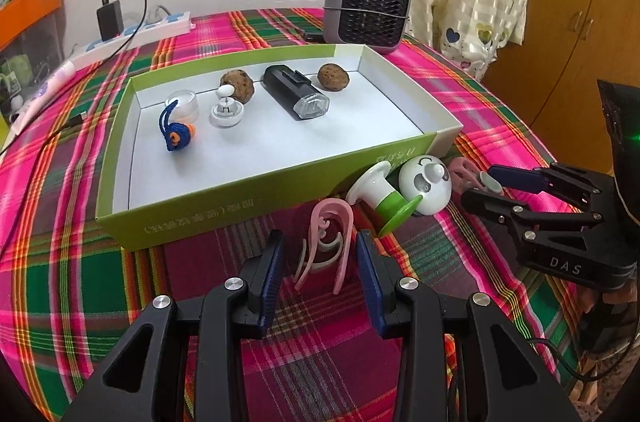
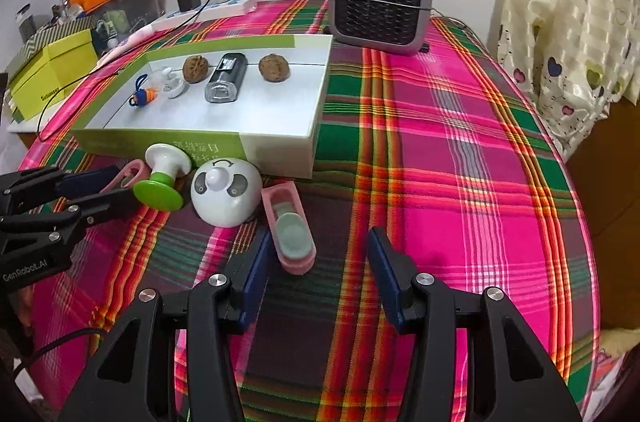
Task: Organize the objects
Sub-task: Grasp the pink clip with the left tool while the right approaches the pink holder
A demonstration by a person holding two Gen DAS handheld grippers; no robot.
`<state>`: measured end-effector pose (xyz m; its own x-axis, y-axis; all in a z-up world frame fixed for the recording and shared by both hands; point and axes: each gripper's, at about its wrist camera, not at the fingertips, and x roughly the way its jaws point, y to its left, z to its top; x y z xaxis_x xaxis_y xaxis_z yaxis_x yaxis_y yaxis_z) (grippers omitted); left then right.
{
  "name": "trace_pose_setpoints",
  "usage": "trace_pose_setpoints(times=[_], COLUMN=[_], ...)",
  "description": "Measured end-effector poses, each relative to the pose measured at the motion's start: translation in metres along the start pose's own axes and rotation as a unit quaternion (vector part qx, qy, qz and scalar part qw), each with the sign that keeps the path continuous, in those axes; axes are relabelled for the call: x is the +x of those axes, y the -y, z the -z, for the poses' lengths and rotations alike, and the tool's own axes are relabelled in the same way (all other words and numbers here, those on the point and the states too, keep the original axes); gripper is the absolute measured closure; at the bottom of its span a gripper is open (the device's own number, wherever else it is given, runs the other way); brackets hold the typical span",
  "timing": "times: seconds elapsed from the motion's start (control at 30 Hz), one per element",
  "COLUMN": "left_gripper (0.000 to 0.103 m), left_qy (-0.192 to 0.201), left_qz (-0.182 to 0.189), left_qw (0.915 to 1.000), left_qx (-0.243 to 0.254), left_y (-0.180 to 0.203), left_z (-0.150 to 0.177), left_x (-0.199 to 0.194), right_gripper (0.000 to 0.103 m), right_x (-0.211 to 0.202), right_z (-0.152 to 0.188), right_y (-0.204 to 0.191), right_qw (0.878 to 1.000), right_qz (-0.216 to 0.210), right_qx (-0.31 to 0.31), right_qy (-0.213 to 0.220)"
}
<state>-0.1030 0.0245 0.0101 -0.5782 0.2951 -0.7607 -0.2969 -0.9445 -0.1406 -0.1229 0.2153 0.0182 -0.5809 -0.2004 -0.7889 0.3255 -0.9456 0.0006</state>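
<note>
A green-and-white box lid [image 1: 224,198] [image 2: 280,150] holds two walnuts [image 1: 333,76], a black bike light [image 1: 296,97], a white spinner [image 1: 226,110], a clear dome and a blue knit toy [image 1: 176,136]. In front of it lie a pink clip [image 1: 326,242], a white-and-green panda toy [image 1: 404,188] [image 2: 224,190] and a pink case with a grey disc [image 2: 290,234]. My left gripper [image 1: 320,262] is open with the pink clip between its fingers. My right gripper [image 2: 316,262] is open beside the pink case; the case lies next to its left finger [image 2: 256,274].
A grey fan heater [image 1: 368,10] [image 2: 380,6] stands behind the box. A power strip with a black charger [image 1: 110,18] lies at the back left. A yellow-green box [image 2: 52,70] sits off the table's left. Curtain and wooden cabinet are to the right.
</note>
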Motion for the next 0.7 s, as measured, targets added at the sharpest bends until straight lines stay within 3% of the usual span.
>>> trace_pose_setpoints(times=[0.63,0.7], left_gripper=[0.069,0.069], left_qy=[0.0,0.0], left_qz=[-0.011,-0.011], left_qw=[0.9999,0.9999], left_qx=[-0.001,-0.002], left_y=[0.0018,0.0017], left_z=[-0.0017,-0.0019], left_x=[0.0018,0.0018], right_gripper=[0.054,0.058], right_x=[0.0082,0.0081], right_z=[-0.0086,-0.0089], right_y=[-0.0068,-0.0079], right_qw=[1.0,1.0], right_qz=[-0.013,-0.017], right_qx=[-0.023,-0.026], right_qy=[0.003,0.003])
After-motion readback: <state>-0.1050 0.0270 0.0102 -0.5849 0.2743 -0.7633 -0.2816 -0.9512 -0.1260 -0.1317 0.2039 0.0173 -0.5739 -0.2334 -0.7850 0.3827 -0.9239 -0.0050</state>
